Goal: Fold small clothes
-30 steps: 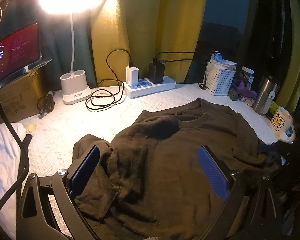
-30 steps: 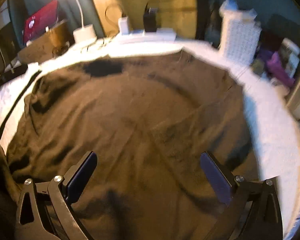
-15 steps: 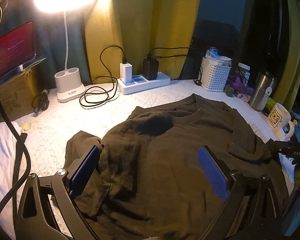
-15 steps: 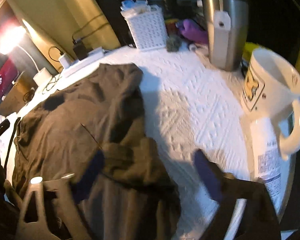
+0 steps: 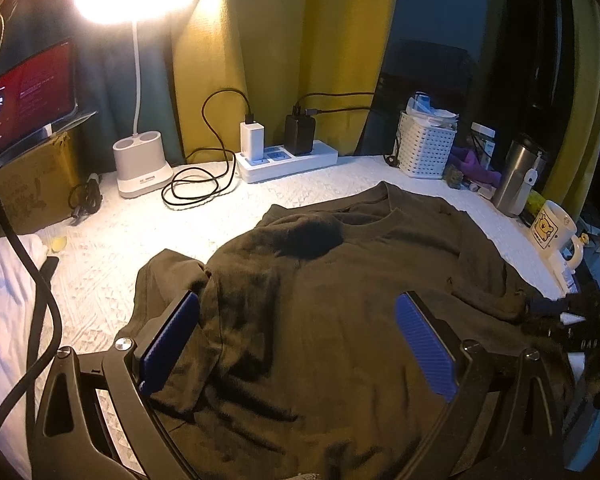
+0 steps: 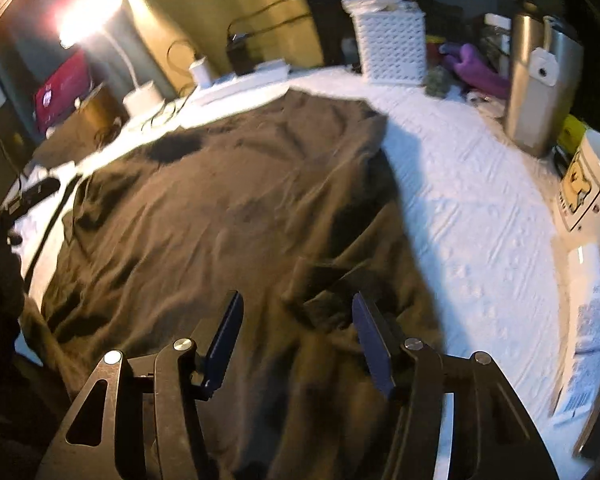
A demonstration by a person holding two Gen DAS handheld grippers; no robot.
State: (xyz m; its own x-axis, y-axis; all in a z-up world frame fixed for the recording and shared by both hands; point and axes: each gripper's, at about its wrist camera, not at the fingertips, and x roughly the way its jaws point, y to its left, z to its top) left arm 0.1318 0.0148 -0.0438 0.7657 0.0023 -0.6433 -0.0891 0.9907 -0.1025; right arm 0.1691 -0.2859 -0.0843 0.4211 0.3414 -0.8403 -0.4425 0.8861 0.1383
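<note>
Left wrist view: caught a dark brown shirt (image 5: 340, 320) spread front-up across the white-covered desk (image 5: 120, 260), collar pointing towards the power strip (image 5: 288, 160) at the back. Laid out flat like that most likely to give clean fold lines. Left sleeve bunched in a loose heap at the near left edge, not yet smoothed.

Held the left gripper (image 5: 296, 300) low over the chest of the shirt, its blue fingers (image 5: 168, 340) spread wide with nothing pinched; cloth beneath them, not gripped. Probably parked there as the waiting hand while the other side got picked up.

Right wrist view, blurred: set the right gripper (image 6: 296, 300) over the shirt's right edge, where the sleeve lay doubled into a ridge. Fingers (image 6: 224, 340) half apart and closing, the ridge of cloth standing between the tips, pads not seen pressing on it yet. Judged a grab for the sleeve, ahead of carrying it inward across the body.

Kept mug (image 5: 552, 228) and steel tumbler (image 5: 516, 176) near the desk's right rim, just beside the working side: a knock risk on any wide swing.
</note>
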